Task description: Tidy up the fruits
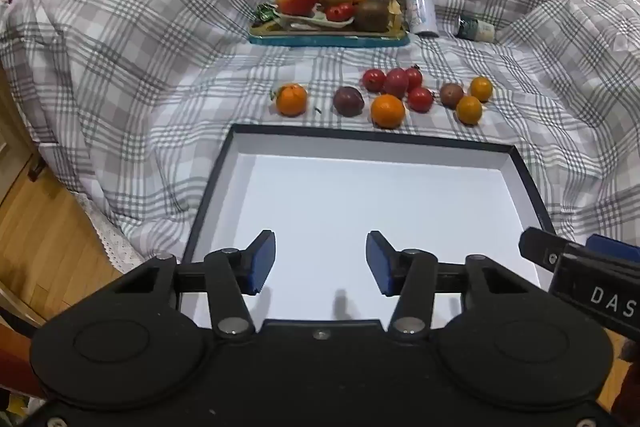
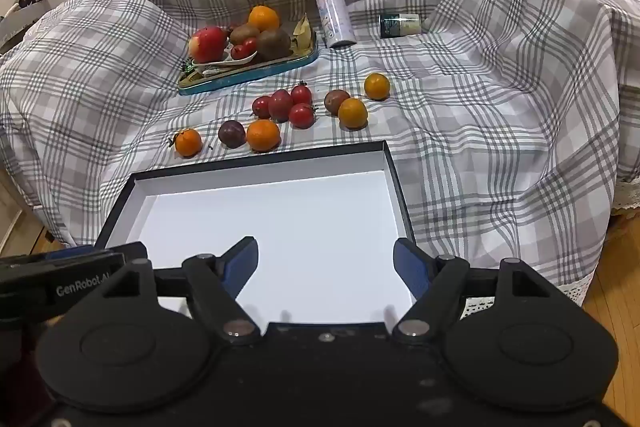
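A shallow black box with a white inside (image 1: 400, 151) (image 2: 260, 171) lies on a checked cloth, nothing in it. Beyond it lie loose fruits: oranges (image 1: 292, 100) (image 1: 387, 111) (image 2: 263, 135), a dark plum (image 1: 348, 101) (image 2: 231, 133), a cluster of red tomatoes (image 1: 400, 85) (image 2: 286, 105), and small oranges with a brownish fruit (image 1: 469, 109) (image 2: 352, 113). My left gripper (image 1: 321, 264) is open and empty over the box's near edge. My right gripper (image 2: 325, 269) is open and empty over the box's near right part; it also shows in the left wrist view (image 1: 580, 259).
A teal tray (image 1: 328, 39) (image 2: 248, 77) at the back holds an apple, an orange, kiwis and scraps. A white bottle (image 1: 419, 5) (image 2: 334, 17) and a small dark jar (image 1: 474, 29) (image 2: 400, 25) lie to its right. Wooden floor (image 1: 44, 219) lies beyond the cloth's edges.
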The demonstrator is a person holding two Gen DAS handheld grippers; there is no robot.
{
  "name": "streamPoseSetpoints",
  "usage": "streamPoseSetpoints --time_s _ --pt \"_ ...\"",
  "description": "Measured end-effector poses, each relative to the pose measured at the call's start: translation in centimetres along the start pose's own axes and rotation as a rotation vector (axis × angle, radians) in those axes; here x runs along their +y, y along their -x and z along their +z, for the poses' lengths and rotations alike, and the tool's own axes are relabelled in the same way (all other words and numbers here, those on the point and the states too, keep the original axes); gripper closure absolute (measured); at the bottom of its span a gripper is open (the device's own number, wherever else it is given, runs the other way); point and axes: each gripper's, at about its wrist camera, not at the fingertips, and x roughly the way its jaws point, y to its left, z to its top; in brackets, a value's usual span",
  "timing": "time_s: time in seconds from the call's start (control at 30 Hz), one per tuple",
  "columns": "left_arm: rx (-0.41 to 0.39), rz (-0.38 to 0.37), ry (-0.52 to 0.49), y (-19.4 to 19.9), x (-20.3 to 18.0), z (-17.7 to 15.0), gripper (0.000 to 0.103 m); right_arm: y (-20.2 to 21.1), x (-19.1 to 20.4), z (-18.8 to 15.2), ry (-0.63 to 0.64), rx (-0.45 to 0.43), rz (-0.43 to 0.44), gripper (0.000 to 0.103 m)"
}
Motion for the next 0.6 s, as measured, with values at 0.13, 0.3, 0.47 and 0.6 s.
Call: streamPoseSetpoints --time_s 0.13,0.3,0.47,0.6 --pt "0.001 0.006 -0.015 -0.3 -0.6 -1.2 0.047 -0.1 -0.1 0.0 -0.005 0.005 0.007 0.025" --pt "0.015 -0.005 0.021 -0.4 -0.4 -0.8 0.048 -0.1 -0.2 0.2 -0.006 0.013 0.013 0.025" --pt "0.014 0.000 0.033 0.0 -0.1 -0.2 0.048 -0.3 0.1 0.2 0.003 0.011 0.012 0.025" --pt "0.013 0.004 0.031 0.0 -0.3 -0.4 0.048 -0.4 0.2 0.2 0.008 0.013 0.012 0.025"
